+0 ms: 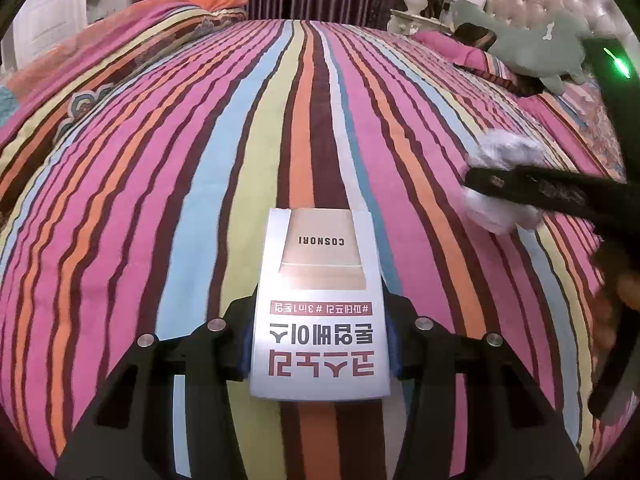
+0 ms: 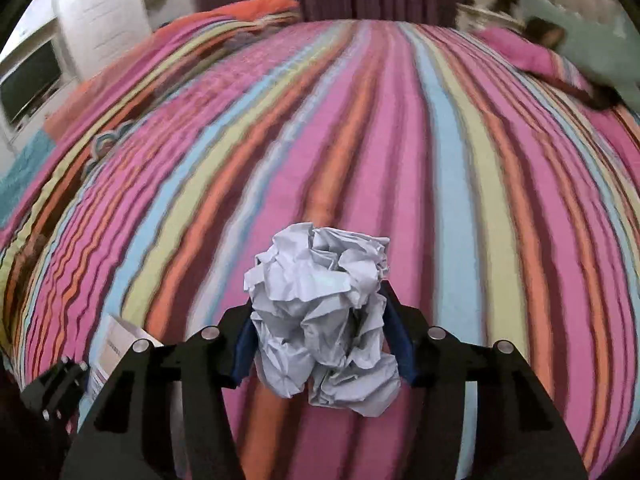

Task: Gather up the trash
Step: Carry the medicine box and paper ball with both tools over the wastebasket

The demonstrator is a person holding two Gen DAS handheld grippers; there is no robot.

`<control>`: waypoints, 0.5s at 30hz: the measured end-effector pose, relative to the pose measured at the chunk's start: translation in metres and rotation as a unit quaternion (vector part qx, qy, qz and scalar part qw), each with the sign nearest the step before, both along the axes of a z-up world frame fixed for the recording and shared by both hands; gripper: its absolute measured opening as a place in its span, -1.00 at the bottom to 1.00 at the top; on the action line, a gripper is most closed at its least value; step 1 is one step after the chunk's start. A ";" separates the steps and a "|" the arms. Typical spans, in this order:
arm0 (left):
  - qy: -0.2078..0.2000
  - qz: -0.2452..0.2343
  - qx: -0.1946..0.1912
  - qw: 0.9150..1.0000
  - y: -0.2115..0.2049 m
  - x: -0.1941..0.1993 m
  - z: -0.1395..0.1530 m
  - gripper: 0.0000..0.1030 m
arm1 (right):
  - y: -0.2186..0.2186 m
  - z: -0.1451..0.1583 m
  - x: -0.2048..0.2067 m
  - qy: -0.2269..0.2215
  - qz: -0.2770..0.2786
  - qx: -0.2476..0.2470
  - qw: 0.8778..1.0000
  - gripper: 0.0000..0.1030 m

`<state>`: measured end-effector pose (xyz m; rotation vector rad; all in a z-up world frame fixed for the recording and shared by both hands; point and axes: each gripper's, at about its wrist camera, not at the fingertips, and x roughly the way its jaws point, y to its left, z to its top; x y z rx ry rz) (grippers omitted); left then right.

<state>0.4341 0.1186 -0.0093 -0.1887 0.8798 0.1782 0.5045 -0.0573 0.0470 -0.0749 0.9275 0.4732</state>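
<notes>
Your left gripper: fingers clamped on the white carton.
Your right gripper: fingers pinching the crumpled paper ball, above the striped bed.

White box: "COSNORI" printed upside down; Korean lettering below, "#3in1" in red band.

My left gripper points steeply down over the bed, its black jaws clamped on the sides of a white cardboard box with Korean lettering. My right gripper tilts down the same way, its blue-padded fingers pressed against a crumpled ball of white paper. In the left wrist view one black right finger crosses that ball near the right edge.
</notes>
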 end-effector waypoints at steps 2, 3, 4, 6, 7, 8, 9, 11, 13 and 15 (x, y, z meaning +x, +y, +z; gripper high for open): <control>-0.004 -0.002 0.008 1.000 -0.003 -0.012 0.008 -0.08 | -0.018 0.002 -0.016 0.006 -0.019 0.011 1.000 0.02; -0.006 -0.004 0.012 1.000 -0.005 -0.018 0.012 -0.08 | -0.026 0.003 -0.025 0.008 -0.026 0.018 0.999 0.02; -0.007 -0.005 0.015 1.000 -0.007 -0.022 0.015 -0.09 | -0.032 0.003 -0.032 0.010 -0.032 0.021 0.999 0.02; -0.011 -0.008 0.021 1.000 -0.011 -0.035 0.024 -0.08 | -0.049 0.004 -0.054 0.014 -0.046 0.034 0.998 0.02; -0.013 -0.009 0.024 1.000 -0.013 -0.041 0.027 -0.08 | -0.051 0.004 -0.057 0.015 -0.049 0.037 0.998 0.02; -0.015 -0.009 0.027 0.999 -0.015 -0.046 0.030 -0.09 | -0.059 0.005 -0.065 0.016 -0.055 0.044 0.997 0.02; -0.018 -0.010 0.029 0.999 -0.017 -0.054 0.034 -0.08 | -0.068 0.006 -0.074 0.017 -0.059 0.051 0.997 0.02; -0.020 -0.011 0.031 0.999 -0.020 -0.065 0.039 -0.08 | -0.081 0.008 -0.092 0.016 -0.063 0.057 0.996 0.02; -0.022 -0.011 0.035 0.999 -0.023 -0.075 0.043 -0.08 | -0.086 0.004 -0.099 0.013 -0.063 0.056 0.996 0.02; -0.024 -0.011 0.037 0.999 -0.026 -0.084 0.046 -0.08 | -0.093 0.006 -0.110 0.011 -0.066 0.053 0.996 0.02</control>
